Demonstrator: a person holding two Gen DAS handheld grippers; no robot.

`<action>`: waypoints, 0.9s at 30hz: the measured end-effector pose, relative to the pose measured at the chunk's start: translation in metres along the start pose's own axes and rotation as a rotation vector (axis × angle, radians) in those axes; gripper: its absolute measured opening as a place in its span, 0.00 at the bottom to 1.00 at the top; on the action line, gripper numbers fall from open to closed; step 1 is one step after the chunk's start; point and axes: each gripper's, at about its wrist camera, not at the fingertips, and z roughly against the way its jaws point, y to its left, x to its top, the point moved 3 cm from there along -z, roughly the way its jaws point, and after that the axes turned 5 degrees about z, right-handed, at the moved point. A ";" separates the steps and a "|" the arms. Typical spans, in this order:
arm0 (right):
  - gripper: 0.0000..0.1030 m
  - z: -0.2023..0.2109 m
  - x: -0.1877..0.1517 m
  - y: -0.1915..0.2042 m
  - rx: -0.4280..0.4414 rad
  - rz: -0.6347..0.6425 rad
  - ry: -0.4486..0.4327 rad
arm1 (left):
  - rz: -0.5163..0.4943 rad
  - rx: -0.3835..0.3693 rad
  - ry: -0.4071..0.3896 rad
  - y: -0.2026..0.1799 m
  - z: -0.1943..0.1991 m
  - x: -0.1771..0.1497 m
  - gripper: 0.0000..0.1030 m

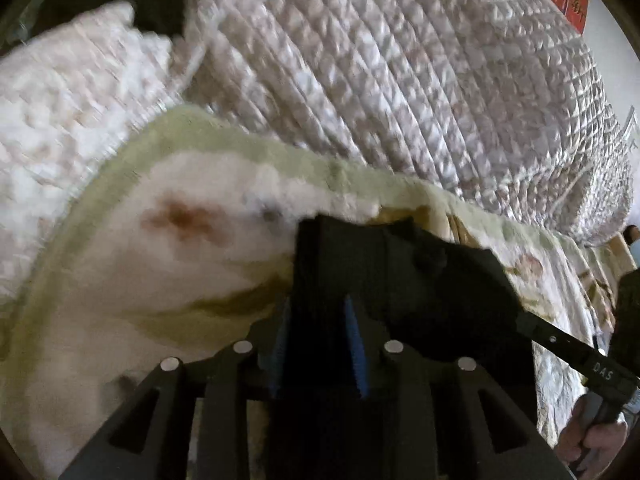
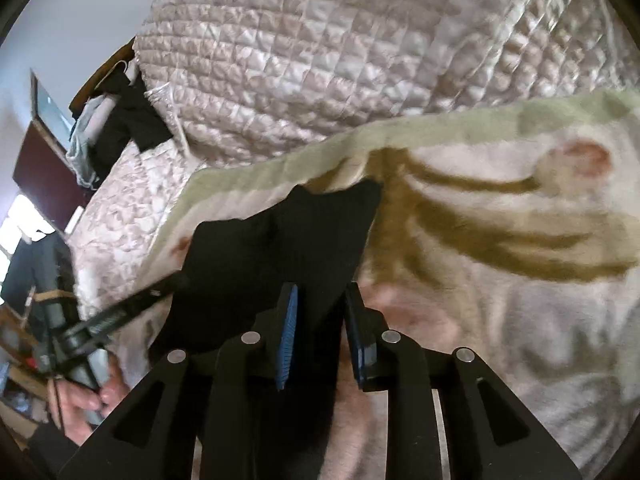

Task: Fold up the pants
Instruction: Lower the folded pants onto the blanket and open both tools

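While each narrowly parted pair of jaws has black cloth between its blue pads, the left gripper (image 1: 316, 344) and right gripper (image 2: 320, 336) hold the pants (image 2: 288, 248) at lower centre, above a floral blanket (image 2: 500, 280); a white quilt (image 1: 400, 80) fills the top.

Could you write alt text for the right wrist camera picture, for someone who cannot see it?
The right claw, with blue pads, has black pants between its fingers, above a cream blanket with olive markings on a bed. A white quilted cover lies behind, and a hand holding the other claw's handle shows at the left.
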 end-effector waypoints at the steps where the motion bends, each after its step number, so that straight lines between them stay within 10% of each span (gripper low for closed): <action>1: 0.23 0.010 -0.002 0.003 -0.015 0.015 -0.012 | 0.008 -0.008 -0.014 0.000 0.007 0.000 0.29; 13: 0.18 0.015 -0.070 0.059 -0.119 0.307 0.090 | -0.112 -0.044 0.041 -0.024 0.027 -0.070 0.29; 27: 0.18 -0.004 0.008 0.039 -0.067 0.284 0.024 | -0.158 -0.043 -0.025 -0.044 0.011 -0.009 0.29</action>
